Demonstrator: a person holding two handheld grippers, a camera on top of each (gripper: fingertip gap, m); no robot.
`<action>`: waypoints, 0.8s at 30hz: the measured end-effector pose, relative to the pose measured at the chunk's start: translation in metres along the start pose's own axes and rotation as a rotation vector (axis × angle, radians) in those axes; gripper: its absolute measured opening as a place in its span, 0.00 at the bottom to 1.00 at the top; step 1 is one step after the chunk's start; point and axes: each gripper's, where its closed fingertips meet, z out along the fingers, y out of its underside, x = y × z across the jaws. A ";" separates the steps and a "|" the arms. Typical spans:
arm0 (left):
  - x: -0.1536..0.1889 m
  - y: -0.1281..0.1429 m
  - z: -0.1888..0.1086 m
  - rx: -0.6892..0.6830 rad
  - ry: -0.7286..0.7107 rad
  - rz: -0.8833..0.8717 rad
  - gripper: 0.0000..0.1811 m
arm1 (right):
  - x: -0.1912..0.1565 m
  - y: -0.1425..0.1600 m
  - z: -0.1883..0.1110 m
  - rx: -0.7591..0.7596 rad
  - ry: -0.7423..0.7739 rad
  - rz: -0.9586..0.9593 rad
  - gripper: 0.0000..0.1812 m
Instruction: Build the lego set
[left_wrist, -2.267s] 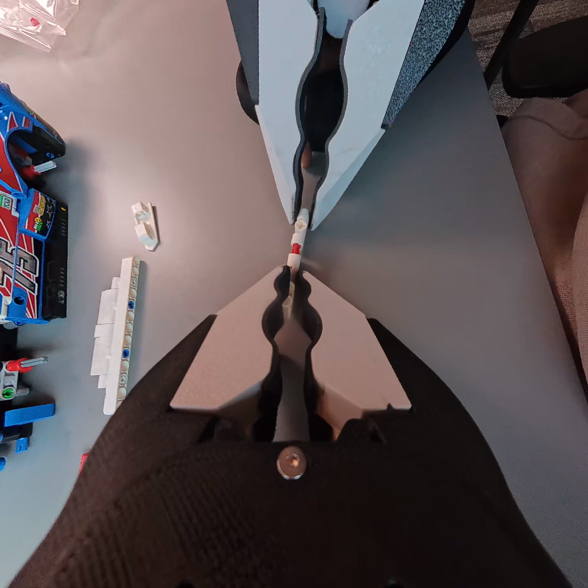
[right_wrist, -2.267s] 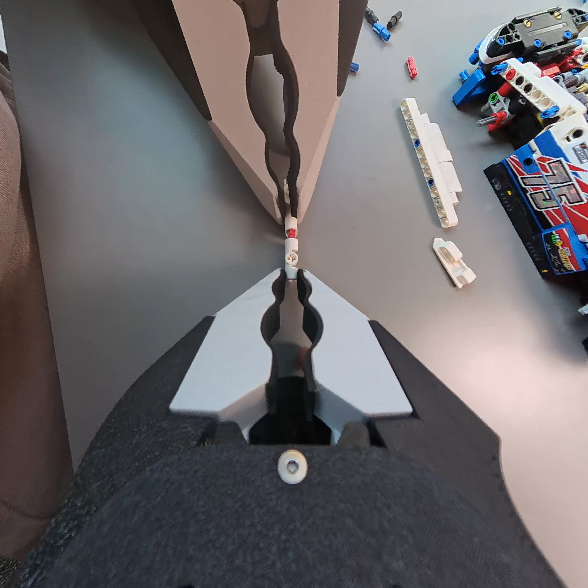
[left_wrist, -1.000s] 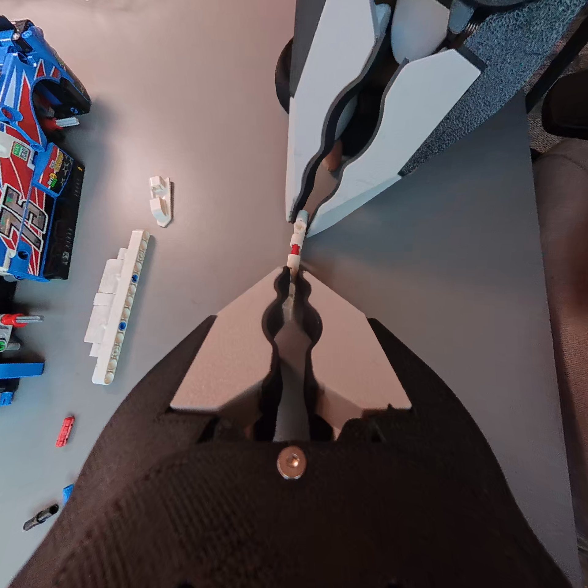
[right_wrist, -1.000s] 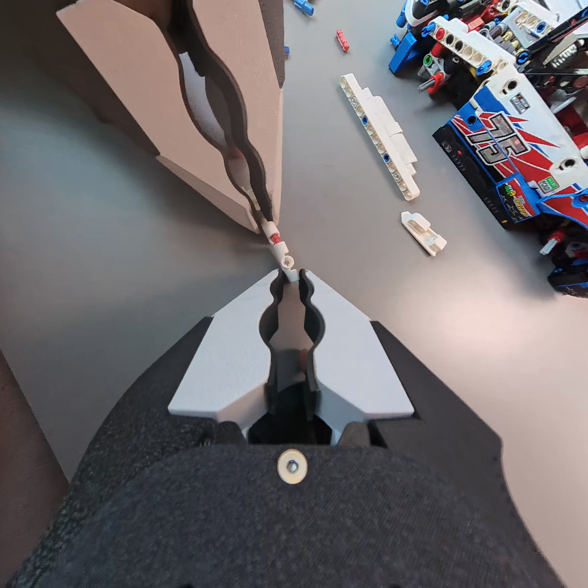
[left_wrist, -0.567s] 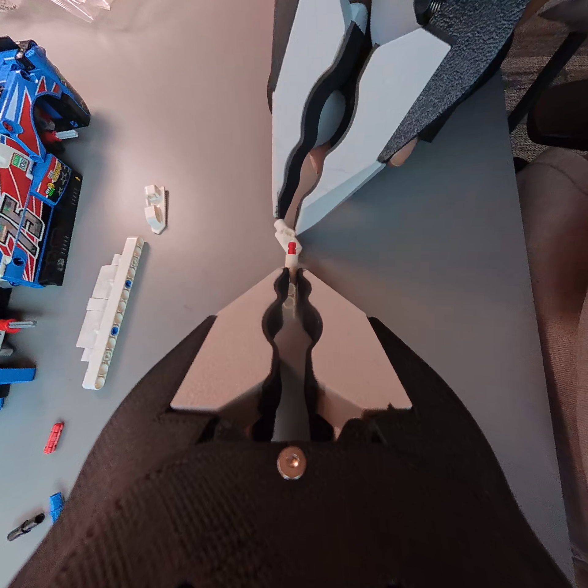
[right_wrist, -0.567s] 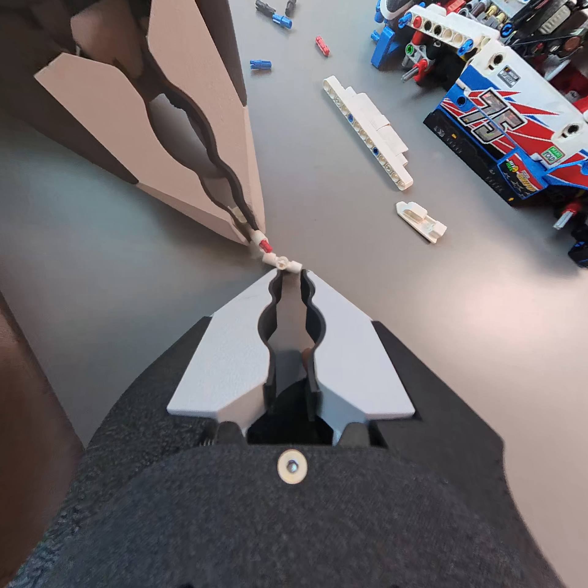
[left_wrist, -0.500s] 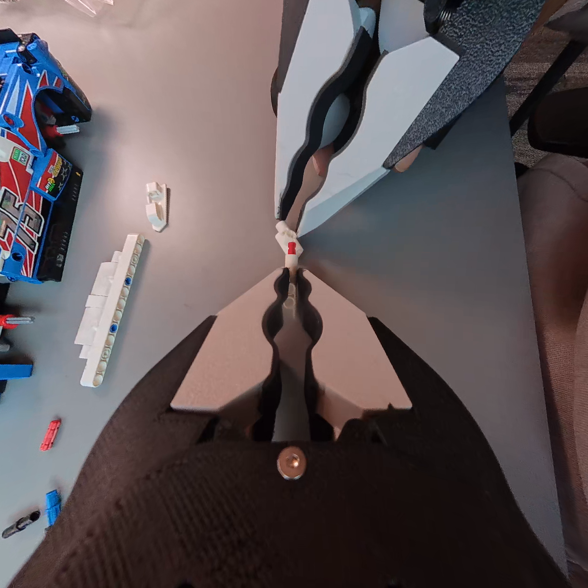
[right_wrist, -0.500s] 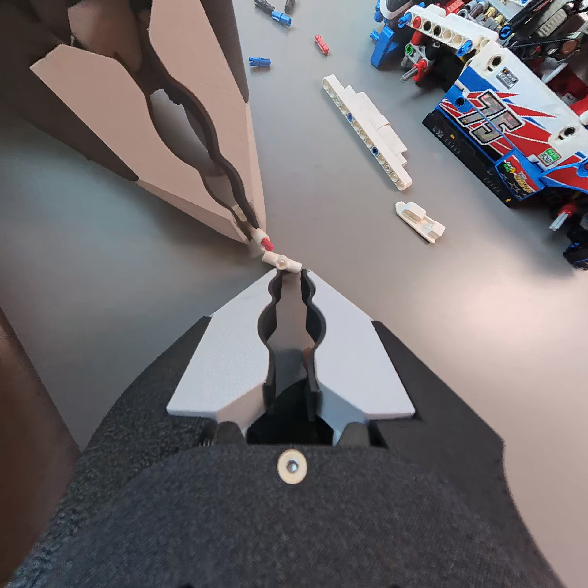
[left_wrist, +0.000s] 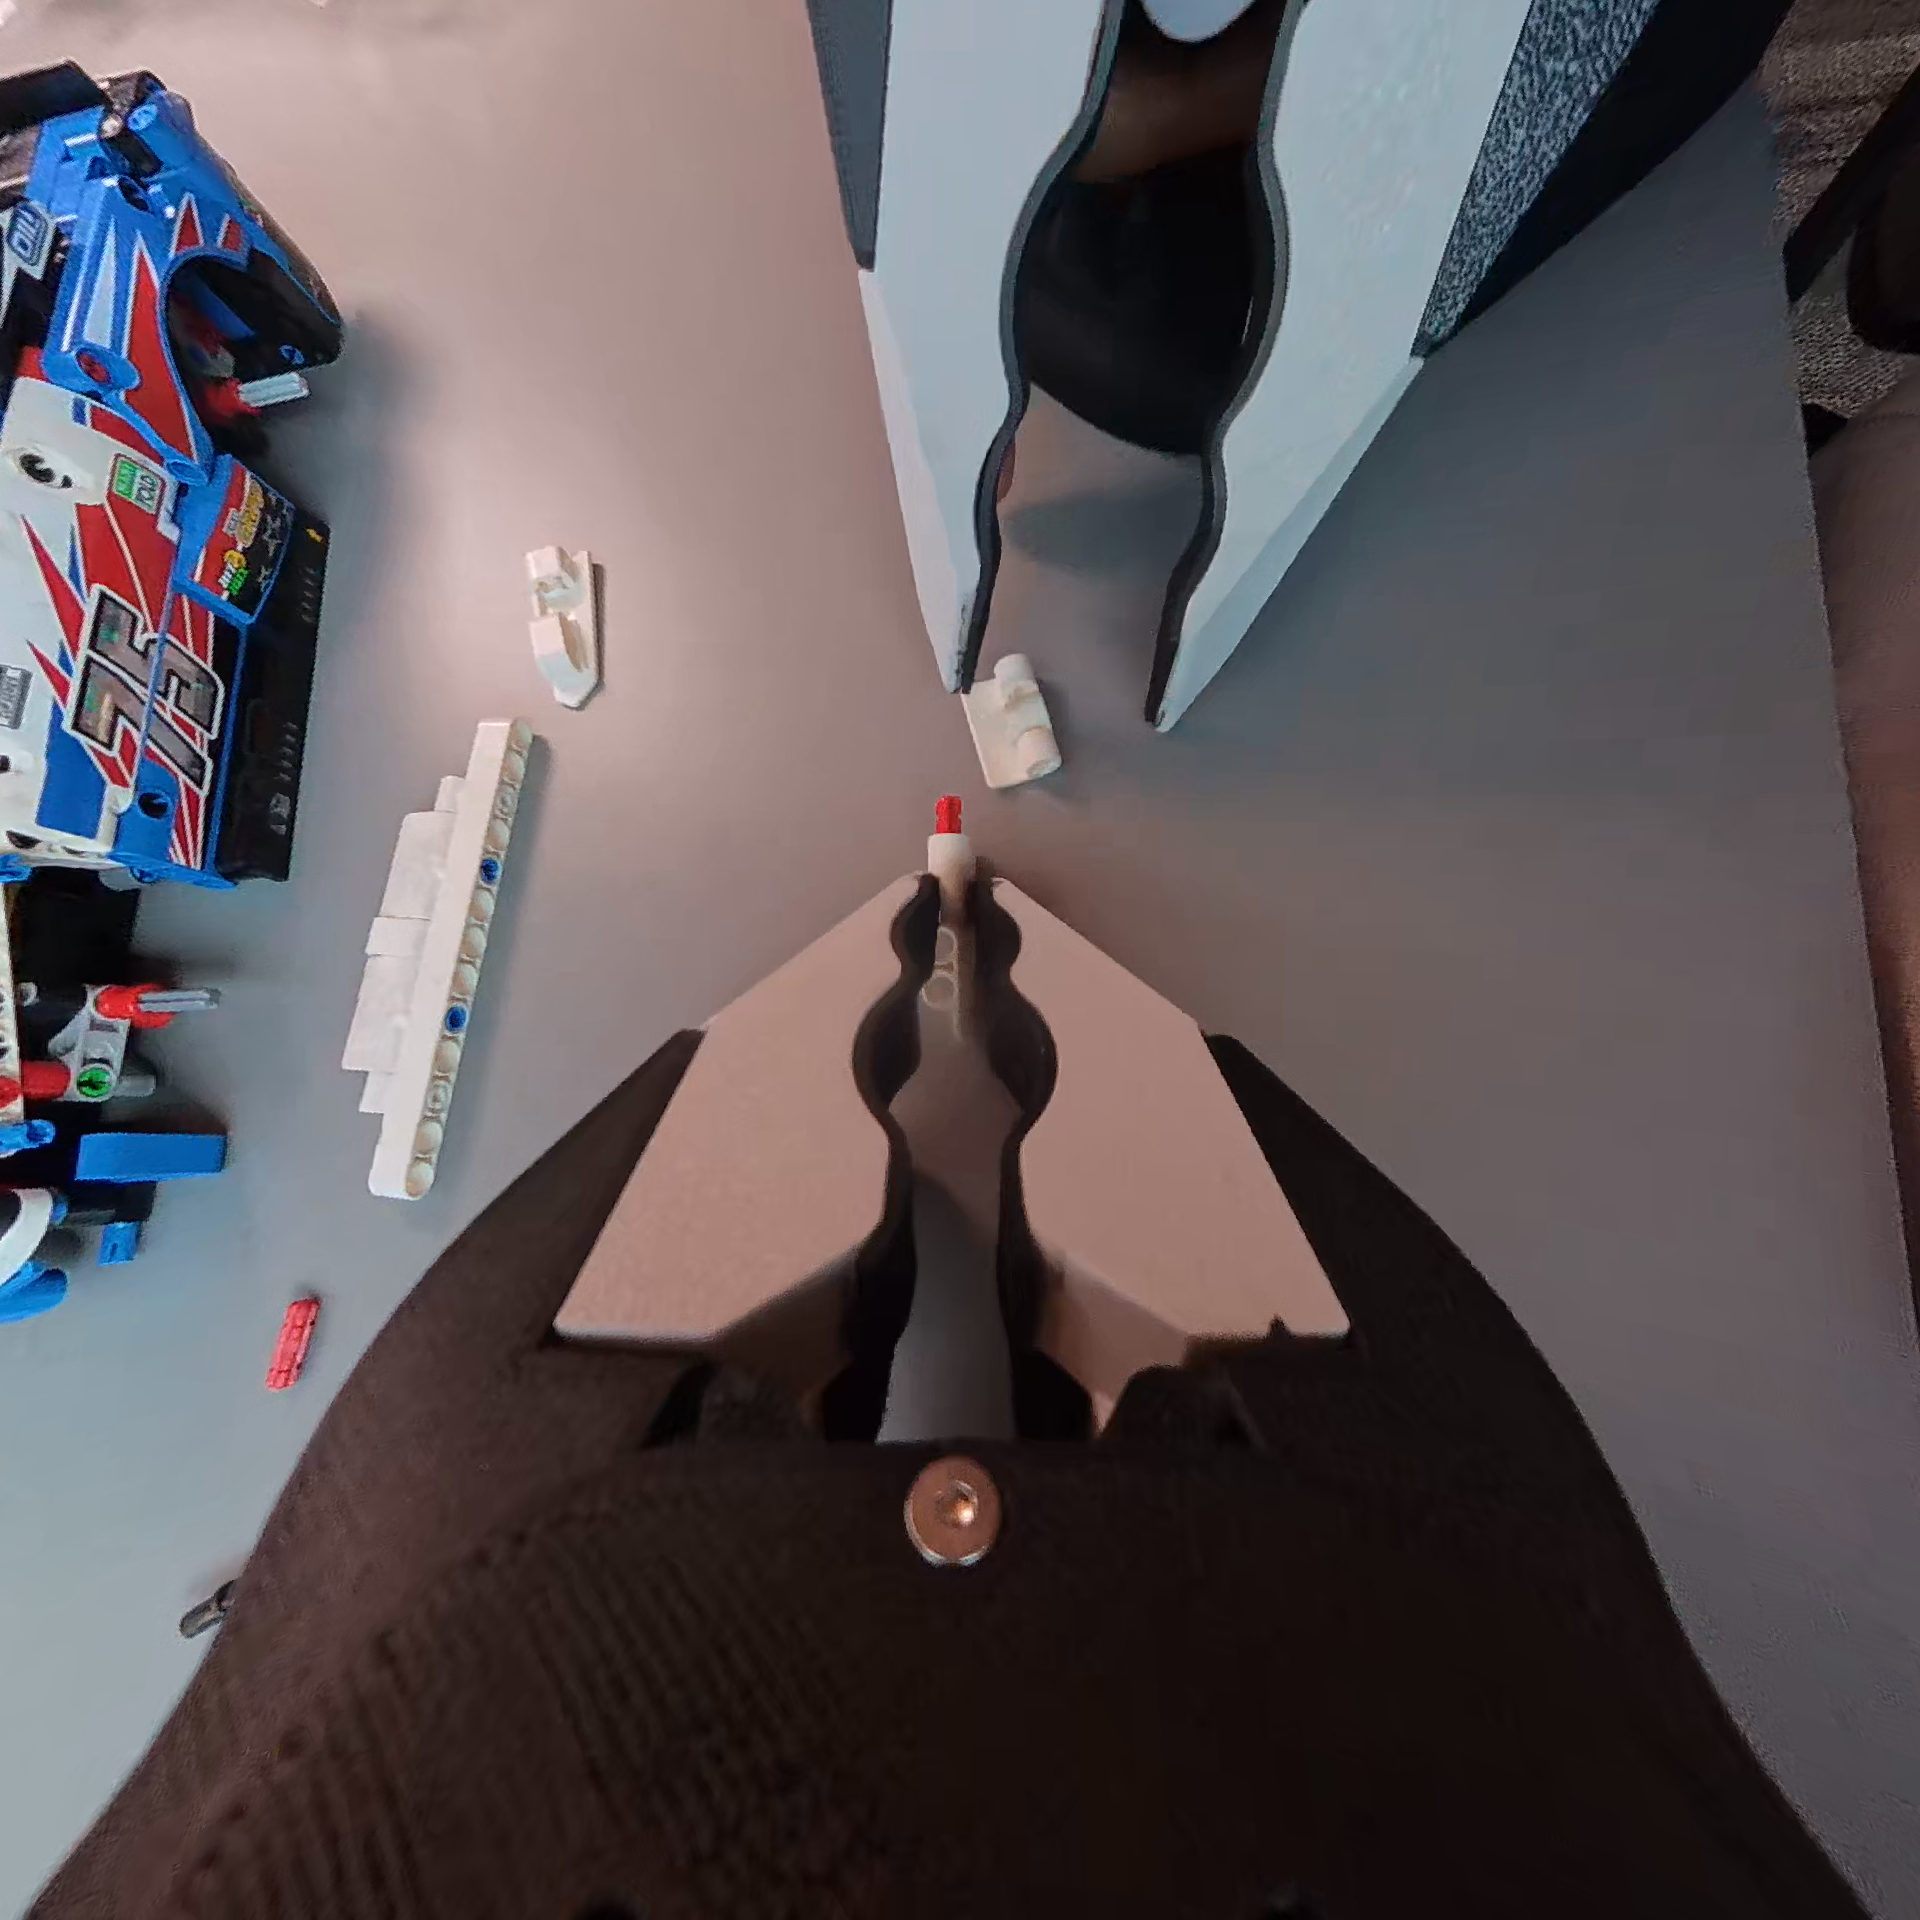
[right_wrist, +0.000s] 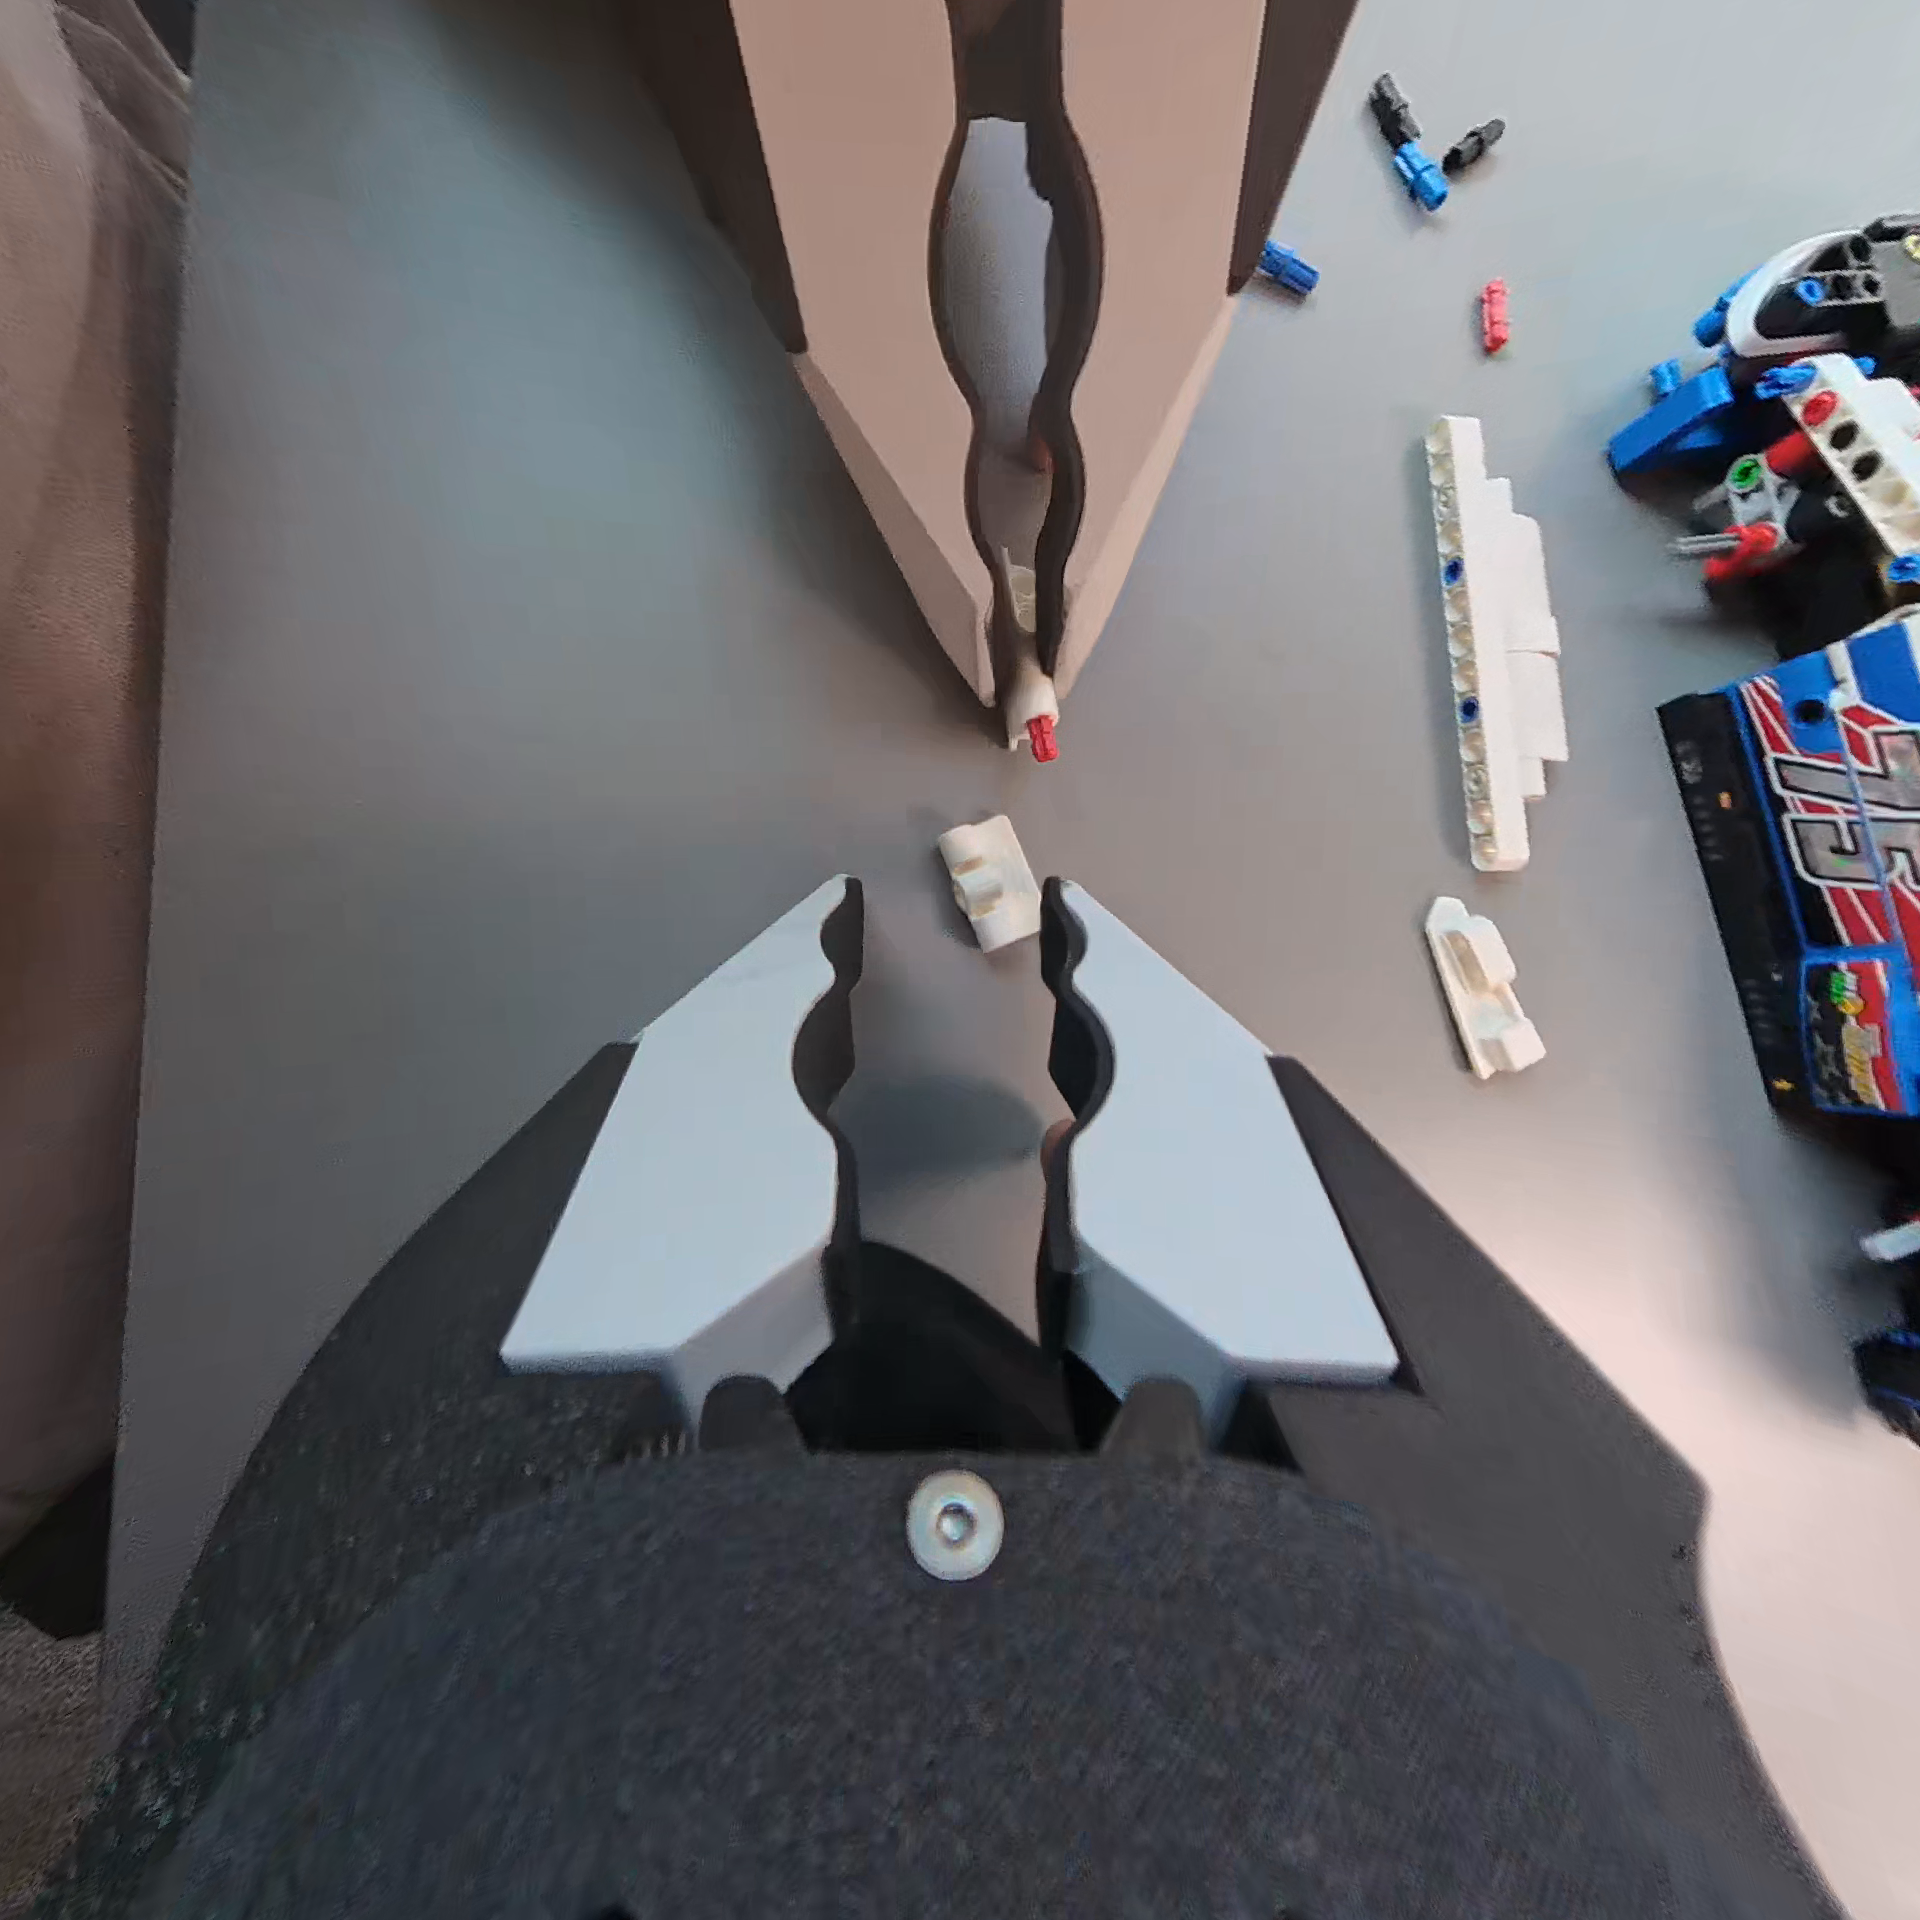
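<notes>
While left tool (left_wrist: 951, 883) pinches white piece (left_wrist: 950, 854), right tool (right_wrist: 951, 914) spread — grey table (right_wrist: 520, 623).

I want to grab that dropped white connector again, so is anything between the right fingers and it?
Nothing visible: the connector lies on bare table, just ahead of the open right gripper.

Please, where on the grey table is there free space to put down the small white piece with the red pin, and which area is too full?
Free: the grey table between the left tongs and the table's edge. Also free is the strip between the fallen white connector and the long white beam. Crowded: beyond the beam, around the blue race car and loose pins.
</notes>
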 end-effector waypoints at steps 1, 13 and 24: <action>0.000 0.001 -0.001 0.002 0.004 0.011 0.03 | 0.001 0.000 0.001 -0.002 -0.031 -0.008 0.17; 0.003 0.000 -0.004 0.054 0.069 0.026 0.02 | 0.011 -0.011 0.008 0.031 -0.218 0.233 0.04; 0.001 0.002 -0.003 0.002 -0.009 0.153 0.02 | 0.007 -0.014 0.009 0.033 -0.314 0.370 0.04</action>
